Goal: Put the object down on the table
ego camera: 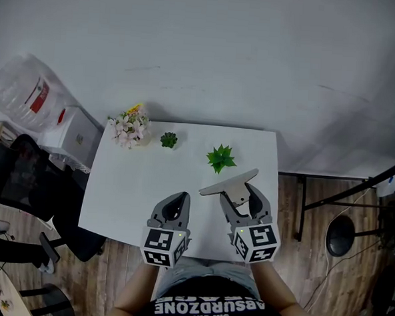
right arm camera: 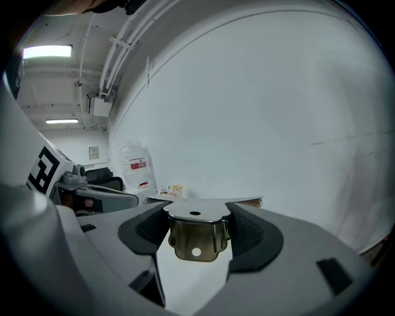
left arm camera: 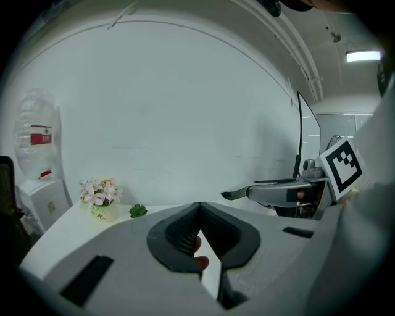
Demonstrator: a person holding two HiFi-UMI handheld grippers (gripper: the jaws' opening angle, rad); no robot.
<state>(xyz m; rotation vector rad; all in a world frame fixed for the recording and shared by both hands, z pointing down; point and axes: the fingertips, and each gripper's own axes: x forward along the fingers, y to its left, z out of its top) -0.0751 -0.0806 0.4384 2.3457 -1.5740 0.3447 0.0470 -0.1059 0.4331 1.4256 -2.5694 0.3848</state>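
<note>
Two grippers hang over the near edge of the white bench [ego camera: 125,196], and only one of them carries anything. The right gripper [ego camera: 240,195] pinches a metal bracket [ego camera: 228,182] by its bent tab, so the flat plate juts forward and to the left, roughly level. In the right gripper view the tab, with its small hole, sits squarely between the dark pads [right arm camera: 254,234], and the plate spans across the top of them. That grip low on the tab probably keeps the broad face free to meet the bench first. The bracket looks lifted clear of the surface, though how high cannot be judged.

The left gripper [ego camera: 178,199] holds nothing, its jaws pressed together, and it is parked beside the right one, likely just to stay out of the way.

At the far side stand a pot of flowers [ego camera: 128,128], a small succulent [ego camera: 168,140] and a green plant [ego camera: 220,158], the last nearest the bracket's tip. The bare stretch of bench in front of the plants seems the natural landing spot. Lowering there should keep the plate from brushing the leaves.
</note>
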